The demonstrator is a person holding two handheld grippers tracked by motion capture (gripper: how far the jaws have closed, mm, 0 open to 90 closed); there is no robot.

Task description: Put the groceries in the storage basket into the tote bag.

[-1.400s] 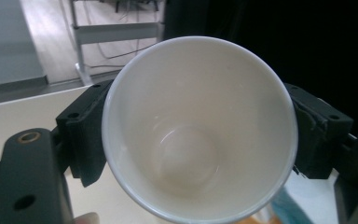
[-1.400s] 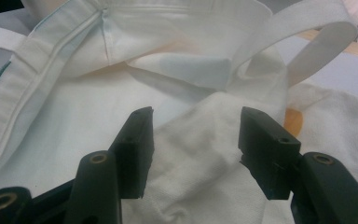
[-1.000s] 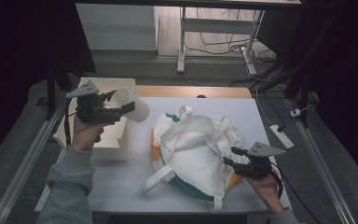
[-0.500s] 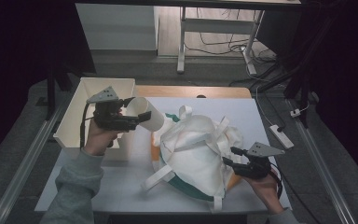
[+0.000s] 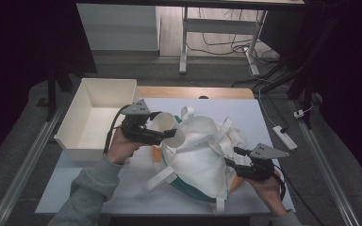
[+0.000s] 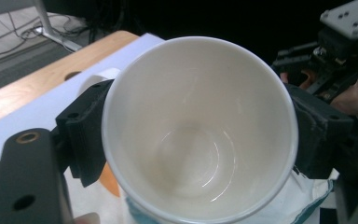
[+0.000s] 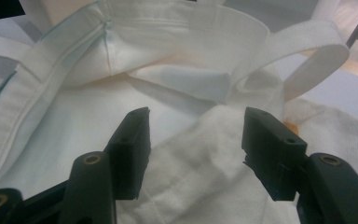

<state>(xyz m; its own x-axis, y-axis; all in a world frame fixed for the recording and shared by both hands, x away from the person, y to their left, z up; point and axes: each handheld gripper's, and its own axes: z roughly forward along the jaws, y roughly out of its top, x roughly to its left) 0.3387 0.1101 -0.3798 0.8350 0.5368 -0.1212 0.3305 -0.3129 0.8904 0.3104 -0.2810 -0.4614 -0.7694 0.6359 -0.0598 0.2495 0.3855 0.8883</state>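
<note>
Table [image 5: 136,188]: flat, pale, rectangular top.
Bin [image 5: 75,141]: white, smooth, rectangular, at table's left edge.
Bag [image 5: 202,155]: white woven cloth, crumpled, looped straps, table centre.
Cup [image 5: 167,128]: white, glossy, round, held over bag's left edge.
Left gripper [image 5: 165,135]: jaws pinching cup.
Right gripper [image 7: 193,140]: jaws spread over bag cloth.

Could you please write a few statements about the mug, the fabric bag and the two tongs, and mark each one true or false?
1. The left tongs grip a white ceramic mug. True.
2. The mug holds liquid. False: the left gripper view shows it empty.
3. The right tongs are clamped on a strap. False: their jaws stand open, over the white fabric bag.
4. The white rectangular plastic bin stands at the table's left side. True.
5. The mug rests inside the bin. False: it is held beside the bag.
</note>
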